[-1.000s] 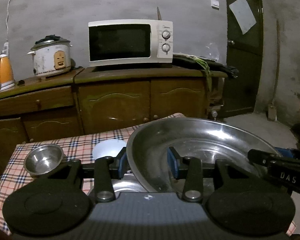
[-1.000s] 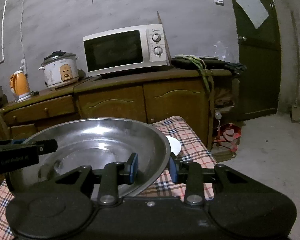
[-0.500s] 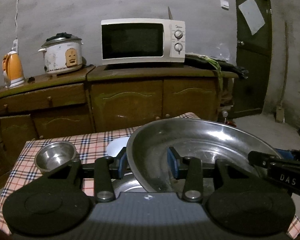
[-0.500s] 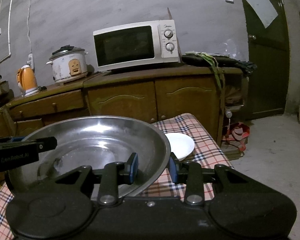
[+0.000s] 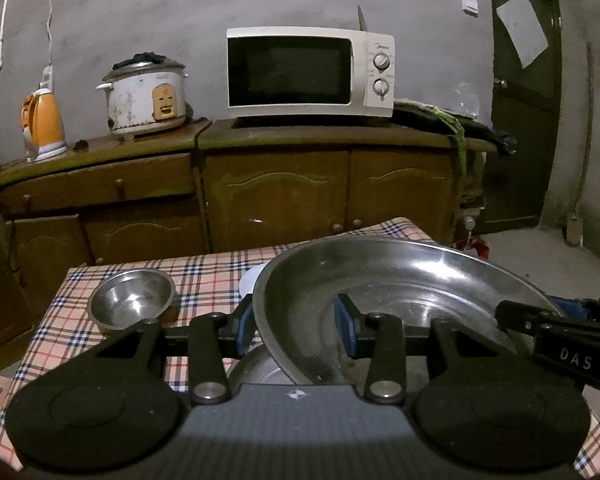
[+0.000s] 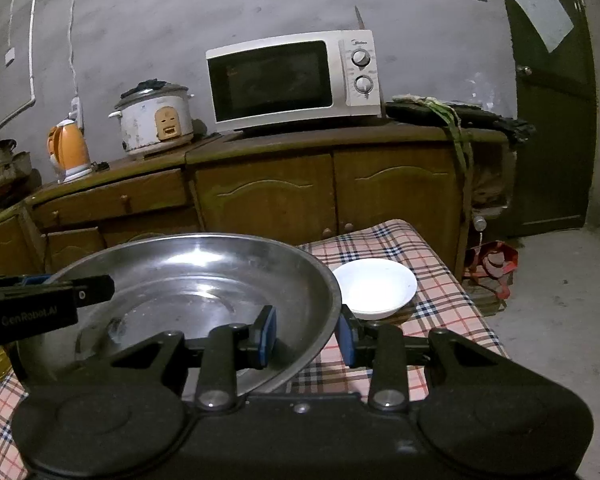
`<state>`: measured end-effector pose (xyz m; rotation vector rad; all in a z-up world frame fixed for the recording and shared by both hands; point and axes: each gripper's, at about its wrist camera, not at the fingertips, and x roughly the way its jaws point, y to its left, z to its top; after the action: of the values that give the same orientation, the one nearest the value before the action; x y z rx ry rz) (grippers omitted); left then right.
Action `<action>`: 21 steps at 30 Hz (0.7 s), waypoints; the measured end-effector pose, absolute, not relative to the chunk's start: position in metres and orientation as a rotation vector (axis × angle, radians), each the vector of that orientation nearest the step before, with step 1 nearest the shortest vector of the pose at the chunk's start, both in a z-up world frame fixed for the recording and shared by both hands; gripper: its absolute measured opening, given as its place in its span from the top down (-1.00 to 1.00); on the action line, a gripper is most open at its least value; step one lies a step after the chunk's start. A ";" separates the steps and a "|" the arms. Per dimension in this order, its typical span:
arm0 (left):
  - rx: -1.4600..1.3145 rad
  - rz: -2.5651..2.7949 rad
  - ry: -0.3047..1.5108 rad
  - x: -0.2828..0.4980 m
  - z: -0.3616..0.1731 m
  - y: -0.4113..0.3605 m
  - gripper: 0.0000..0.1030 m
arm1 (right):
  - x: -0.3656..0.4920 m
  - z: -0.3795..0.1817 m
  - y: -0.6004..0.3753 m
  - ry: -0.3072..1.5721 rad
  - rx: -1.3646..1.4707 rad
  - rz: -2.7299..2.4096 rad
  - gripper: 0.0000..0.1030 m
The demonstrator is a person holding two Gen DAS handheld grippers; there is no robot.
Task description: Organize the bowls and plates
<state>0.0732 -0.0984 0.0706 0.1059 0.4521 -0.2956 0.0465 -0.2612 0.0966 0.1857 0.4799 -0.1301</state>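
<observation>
At table, near edge: both claws on one big steel basin (image 5: 400,280), opposite rims.
L gripper (image 5: 296,324): straddles basin's left rim, one blue pad outside the wall, one inside. Gap looks wide; cannot tell if pads actually pinch metal.
R gripper (image 6: 306,334): straddles right rim the same way, left pad inside basin, right pad outside. Contact also unclear.
Basin: tilted in L view, left rim lower; held above the checked tablecloth (image 6: 432,280). Second steel vessel (image 5: 256,368) partly visible under it, just below L pads.
Small steel bowl (image 5: 130,300): on cloth, left of basin, apart from it, upright.
White bowl (image 6: 374,286): on cloth, just beyond basin's right rim; rim overlaps it in R view, touching or not – can't tell.
Behind table: wooden sideboard (image 6: 300,188).
On sideboard, L to R: orange kettle (image 5: 44,122), rice cooker (image 5: 146,94), white microwave (image 5: 310,72), dark bundle w/ green stalks (image 6: 452,114).
Far right: dark door (image 6: 548,92) w/ paper stuck on.
</observation>
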 end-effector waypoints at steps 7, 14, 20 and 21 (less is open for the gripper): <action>0.106 -0.287 0.464 0.076 0.069 -0.095 0.20 | 0.051 0.093 -0.256 0.487 0.190 -0.121 0.19; 0.104 -0.279 0.479 0.079 0.065 -0.091 0.20 | 0.055 0.089 -0.253 0.500 0.193 -0.114 0.19; 0.103 -0.273 0.494 0.082 0.062 -0.088 0.20 | 0.058 0.085 -0.249 0.512 0.193 -0.110 0.19; 0.103 -0.273 0.496 0.082 0.061 -0.087 0.20 | 0.058 0.084 -0.249 0.514 0.193 -0.110 0.19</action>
<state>0.0822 -0.0875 0.0614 0.1027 0.4962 -0.2729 0.0584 -0.2487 0.0843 0.1933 0.5141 -0.1101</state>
